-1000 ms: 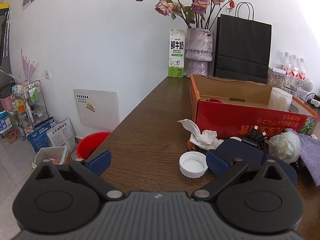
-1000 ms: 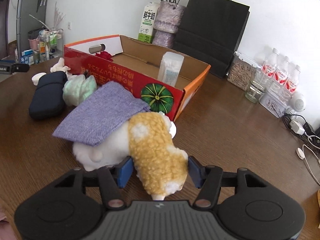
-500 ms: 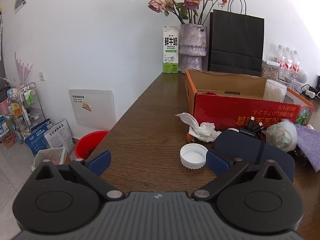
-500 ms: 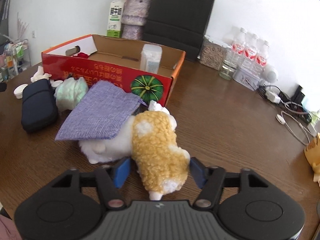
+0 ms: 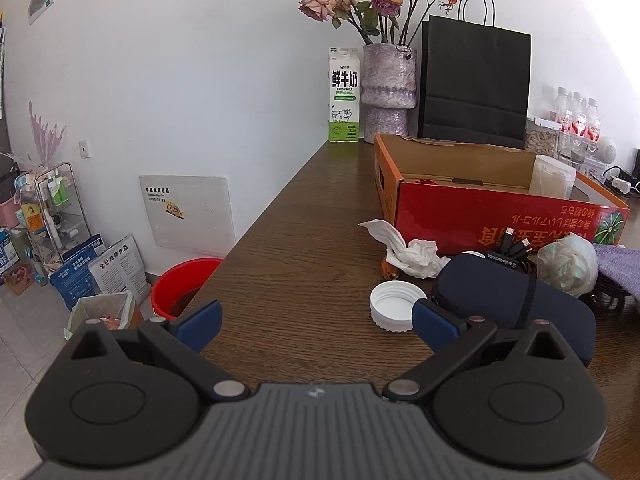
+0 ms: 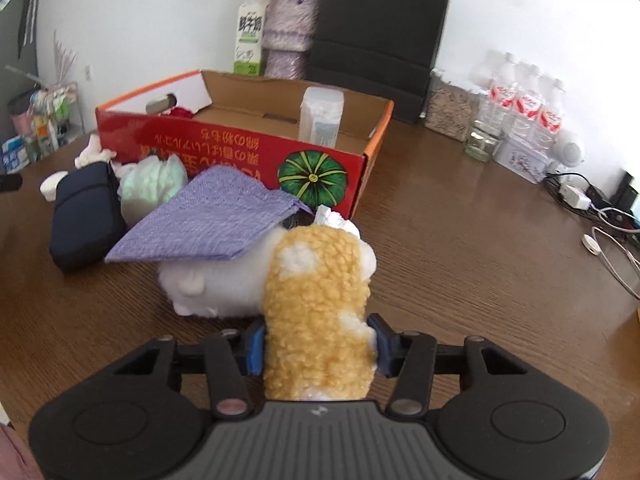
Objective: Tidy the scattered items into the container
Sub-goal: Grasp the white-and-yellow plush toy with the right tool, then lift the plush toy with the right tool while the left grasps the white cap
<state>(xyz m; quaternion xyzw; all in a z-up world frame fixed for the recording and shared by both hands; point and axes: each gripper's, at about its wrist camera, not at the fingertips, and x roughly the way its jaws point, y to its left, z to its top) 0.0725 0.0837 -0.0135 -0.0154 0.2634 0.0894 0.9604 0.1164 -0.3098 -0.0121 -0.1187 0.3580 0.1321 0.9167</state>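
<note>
The red cardboard box [image 6: 224, 148] stands open on the brown table with a clear plastic tub [image 6: 320, 116] inside. In front of it lie a purple cloth [image 6: 208, 220], a pale green bag wad [image 6: 154, 184], a dark blue case [image 5: 500, 292], a crumpled tissue [image 5: 404, 250], some cables [image 5: 516, 244] and a white cap [image 5: 392, 308]. A yellow and white plush toy [image 6: 316, 292] lies partly under the cloth. My right gripper [image 6: 318, 344] is closing, its pads pressing the plush's near end. My left gripper [image 5: 316, 314] stands open and empty over the table, just left of the cap.
Behind the box stand a milk carton [image 5: 343, 96], a vase of roses [image 5: 387, 92] and a black paper bag [image 5: 476, 88]. Water bottles [image 6: 524, 108], a jar [image 6: 478, 144] and charger leads [image 6: 600, 216] sit at the right. A red bucket [image 5: 180, 284] is on the floor.
The right gripper's jaws have drawn in against the plush toy's sides, and the right view has rolled a little. The left gripper has stayed open in place.
</note>
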